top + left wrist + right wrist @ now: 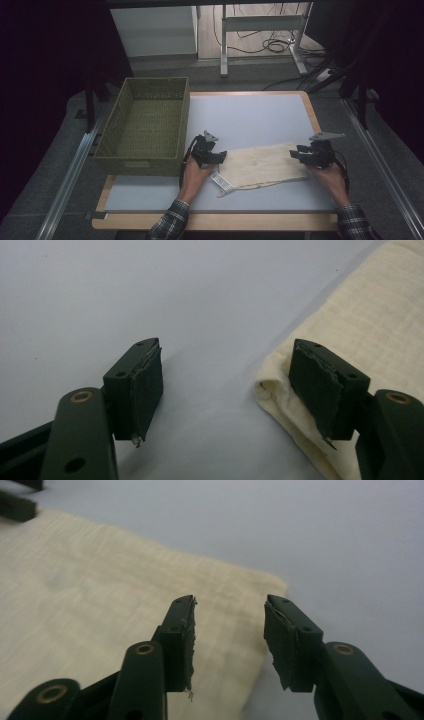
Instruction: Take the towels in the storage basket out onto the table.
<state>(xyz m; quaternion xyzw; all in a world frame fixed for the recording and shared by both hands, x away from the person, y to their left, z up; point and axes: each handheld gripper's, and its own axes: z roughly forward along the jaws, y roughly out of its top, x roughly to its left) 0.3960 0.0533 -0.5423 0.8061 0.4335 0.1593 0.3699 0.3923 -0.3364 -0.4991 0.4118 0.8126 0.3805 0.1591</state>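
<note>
Cloth: cream folded cloth (262, 165) lying flat on the pale grey table top (250, 115), between the two grippers, long side running left to right
Cloth corner, left gripper view: folded corner of the cloth (350, 340) lying under and just beside the right-hand jaw, fold edge rolled up a little
Cloth edge, right gripper view: far corner of the cloth (100, 590) reaching beneath the jaws, its edge ending between them
Left gripper: left gripper (220, 156) at the cloth's left end, low over the table, jaws standing apart, pads pressing on nothing, bare table in the gap
Right gripper: right gripper (295, 153) at the cloth's right end, jaws parted, nothing pinched, cloth seen below the gap
Tag: small white ribbed piece (222, 181) poking out at the cloth's near left corner, just beside the left hand (195, 175)
Basket: olive green woven basket (145, 125) on the table's left side, near the left gripper, apart from the cloth
Sleeves: plaid cuffs at both wrists, near table edge
</note>
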